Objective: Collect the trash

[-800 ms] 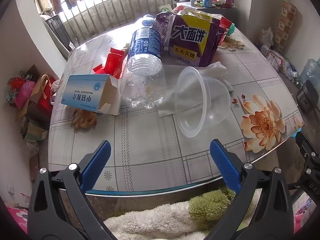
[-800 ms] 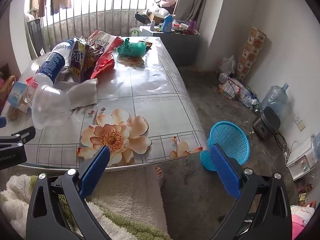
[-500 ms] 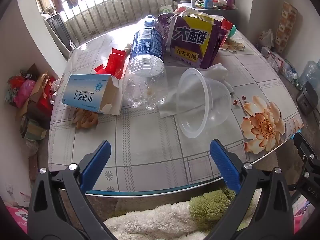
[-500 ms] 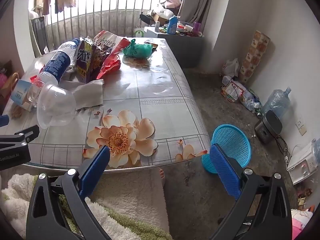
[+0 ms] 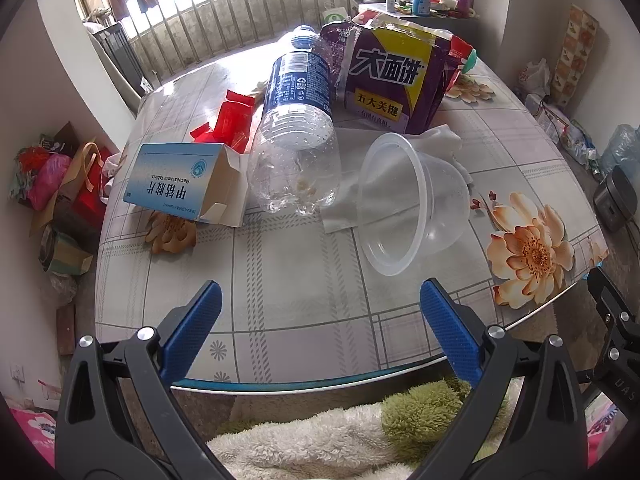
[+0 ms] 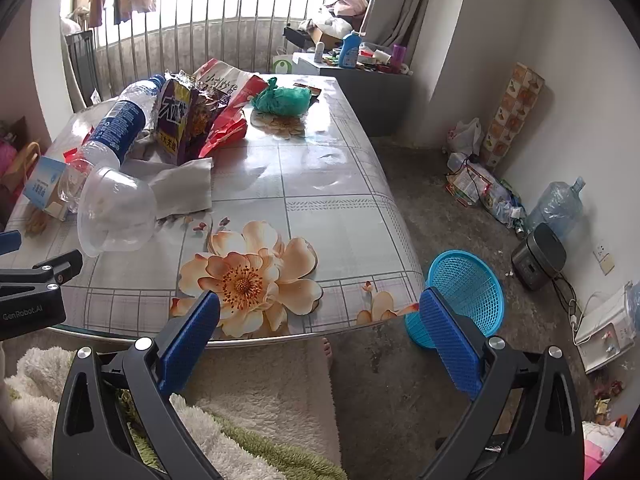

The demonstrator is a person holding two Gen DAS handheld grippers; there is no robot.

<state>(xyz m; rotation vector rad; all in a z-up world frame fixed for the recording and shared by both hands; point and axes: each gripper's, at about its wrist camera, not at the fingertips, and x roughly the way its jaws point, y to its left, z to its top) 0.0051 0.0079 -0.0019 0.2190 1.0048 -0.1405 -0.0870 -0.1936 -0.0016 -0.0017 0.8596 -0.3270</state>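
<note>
Trash lies on the floral table: a clear plastic cup on its side, an empty water bottle, a blue medicine box, red wrappers, a purple snack bag and a white napkin. My left gripper is open and empty above the near table edge, short of the cup. My right gripper is open and empty at the table's near right edge. A blue mesh basket stands on the floor right of the table. A green bag lies on the far side of the table.
A fluffy white and green garment fills the near foreground. A rice cooker, a water jug and loose bags sit along the right wall. Bags and boxes pile on the floor to the left.
Both grippers have drifted slightly forward and up toward the table; the view of the right one has turned a little to the left. Nothing on the table has moved.
</note>
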